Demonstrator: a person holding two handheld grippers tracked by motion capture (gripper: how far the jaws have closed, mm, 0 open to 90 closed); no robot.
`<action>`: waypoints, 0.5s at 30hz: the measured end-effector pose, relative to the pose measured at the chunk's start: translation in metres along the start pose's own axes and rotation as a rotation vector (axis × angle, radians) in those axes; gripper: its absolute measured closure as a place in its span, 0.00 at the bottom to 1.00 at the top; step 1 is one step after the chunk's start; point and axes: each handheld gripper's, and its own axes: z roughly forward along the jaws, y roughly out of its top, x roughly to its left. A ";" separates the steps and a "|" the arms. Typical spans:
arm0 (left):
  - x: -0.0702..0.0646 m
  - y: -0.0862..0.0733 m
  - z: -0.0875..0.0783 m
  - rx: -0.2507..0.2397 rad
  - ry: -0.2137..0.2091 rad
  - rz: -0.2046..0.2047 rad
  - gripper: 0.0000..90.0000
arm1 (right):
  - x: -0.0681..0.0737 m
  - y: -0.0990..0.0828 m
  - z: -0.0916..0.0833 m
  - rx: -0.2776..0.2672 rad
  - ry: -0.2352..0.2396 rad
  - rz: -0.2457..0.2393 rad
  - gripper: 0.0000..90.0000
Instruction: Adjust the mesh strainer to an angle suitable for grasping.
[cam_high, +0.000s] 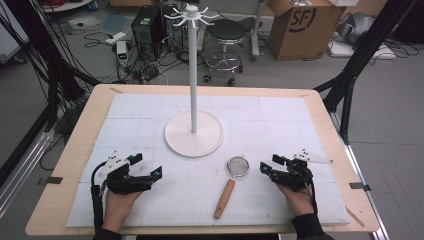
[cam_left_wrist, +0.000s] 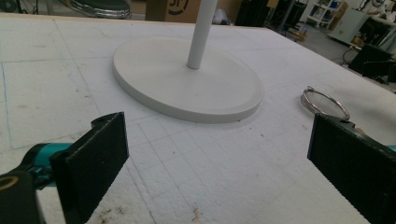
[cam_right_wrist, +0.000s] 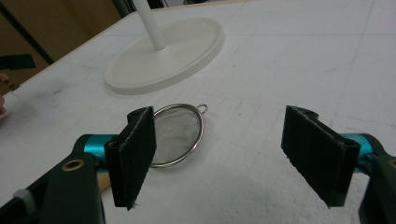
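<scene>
Cables, a black stool (cam_high: 223, 31) and a cardboard box (cam_high: 304, 25) crowd the grey floor beyond the wooden table (cam_high: 75, 150), whose top is covered by a white gridded foam mat (cam_high: 280, 125). On the mat stands a white hook stand (cam_high: 193, 131). Just in front of its base lies a mesh strainer (cam_high: 232, 180) with a wooden handle. Left gripper (cam_high: 149, 168) and right gripper (cam_high: 266, 165) rest either side, jaws spread, nothing between them.

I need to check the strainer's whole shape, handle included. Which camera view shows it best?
The high view: the strainer lies whole there, mesh bowl and wooden handle. The right gripper view shows its mesh bowl, partly behind a jaw; the left gripper view catches just its rim.
</scene>
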 end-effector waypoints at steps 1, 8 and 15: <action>0.000 0.000 0.000 0.002 -0.001 0.003 0.07 | 0.000 0.000 0.000 0.001 0.002 -0.002 0.37; 0.000 0.000 0.000 0.000 0.000 0.000 0.07 | 0.001 0.000 0.000 0.004 0.028 0.010 0.58; 0.000 0.000 0.000 -0.003 -0.007 0.005 0.07 | 0.003 -0.001 0.004 0.035 0.072 0.025 0.73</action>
